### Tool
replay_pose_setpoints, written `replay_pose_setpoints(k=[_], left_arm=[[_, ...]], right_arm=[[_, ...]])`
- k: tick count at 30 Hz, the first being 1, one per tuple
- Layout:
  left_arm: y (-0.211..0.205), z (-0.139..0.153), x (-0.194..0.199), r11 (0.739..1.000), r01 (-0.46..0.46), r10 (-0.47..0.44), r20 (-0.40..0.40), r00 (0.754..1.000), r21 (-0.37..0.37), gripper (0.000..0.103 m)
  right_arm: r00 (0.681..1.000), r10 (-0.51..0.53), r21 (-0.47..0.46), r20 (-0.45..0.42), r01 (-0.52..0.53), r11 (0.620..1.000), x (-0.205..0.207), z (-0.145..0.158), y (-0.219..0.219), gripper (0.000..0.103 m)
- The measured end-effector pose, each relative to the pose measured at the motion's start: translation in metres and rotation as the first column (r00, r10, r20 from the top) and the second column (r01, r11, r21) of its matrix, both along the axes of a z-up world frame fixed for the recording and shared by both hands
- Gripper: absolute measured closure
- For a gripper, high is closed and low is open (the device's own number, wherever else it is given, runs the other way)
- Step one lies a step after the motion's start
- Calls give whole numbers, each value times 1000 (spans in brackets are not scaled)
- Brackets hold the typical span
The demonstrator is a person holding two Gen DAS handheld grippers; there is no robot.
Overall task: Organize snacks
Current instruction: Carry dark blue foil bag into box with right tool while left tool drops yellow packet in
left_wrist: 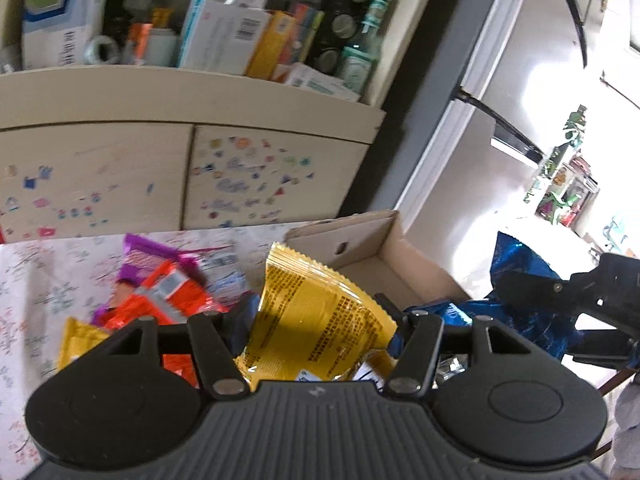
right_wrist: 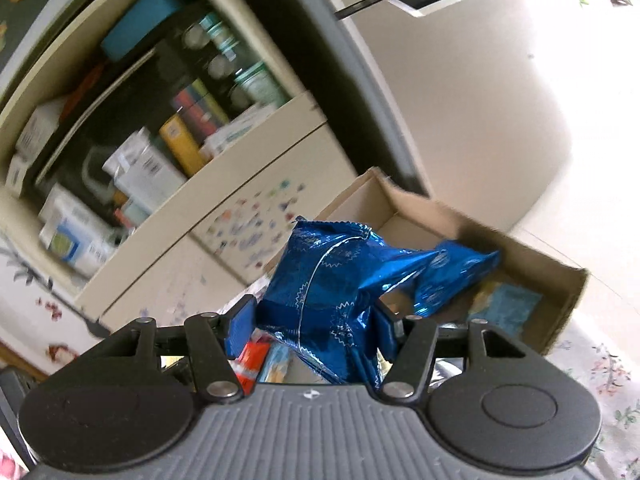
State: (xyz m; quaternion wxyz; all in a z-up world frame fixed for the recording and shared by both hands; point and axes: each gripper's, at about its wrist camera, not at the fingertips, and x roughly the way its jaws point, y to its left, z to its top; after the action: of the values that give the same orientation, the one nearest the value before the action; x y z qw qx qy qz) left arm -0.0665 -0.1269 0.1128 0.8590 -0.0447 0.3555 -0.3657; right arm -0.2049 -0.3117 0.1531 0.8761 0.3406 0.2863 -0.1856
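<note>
Gripping a yellow snack packet [left_wrist: 320, 316] between closed-in jaws, the left gripper [left_wrist: 320, 320] holds it upright; left of the jaws lie an orange packet [left_wrist: 172, 296] and a purple packet [left_wrist: 156, 252]. Beyond stands the cardboard box [left_wrist: 384, 240]. The right gripper [right_wrist: 316, 320] clamps a blue foil packet [right_wrist: 340, 280], its far end reaching over the box.

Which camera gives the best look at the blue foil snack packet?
The right wrist view: the blue foil packet fills the centre, clamped in the right gripper in front of the cardboard box. The left wrist view shows it only at the right side, partly hidden behind the gripper's black frame.
</note>
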Motion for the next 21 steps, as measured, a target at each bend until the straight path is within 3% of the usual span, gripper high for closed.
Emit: replay_pose_setpoints(k=[14, 21], left_arm=[[-57, 1, 6, 997, 76, -76, 19, 997, -19, 43], [-85, -7, 19, 995, 92, -93, -14, 996, -33, 42]], right_arm=[[982, -182, 29, -42, 183, 983, -17, -3, -21, 36], [969, -239, 50, -61, 243, 969, -20, -8, -28, 36]])
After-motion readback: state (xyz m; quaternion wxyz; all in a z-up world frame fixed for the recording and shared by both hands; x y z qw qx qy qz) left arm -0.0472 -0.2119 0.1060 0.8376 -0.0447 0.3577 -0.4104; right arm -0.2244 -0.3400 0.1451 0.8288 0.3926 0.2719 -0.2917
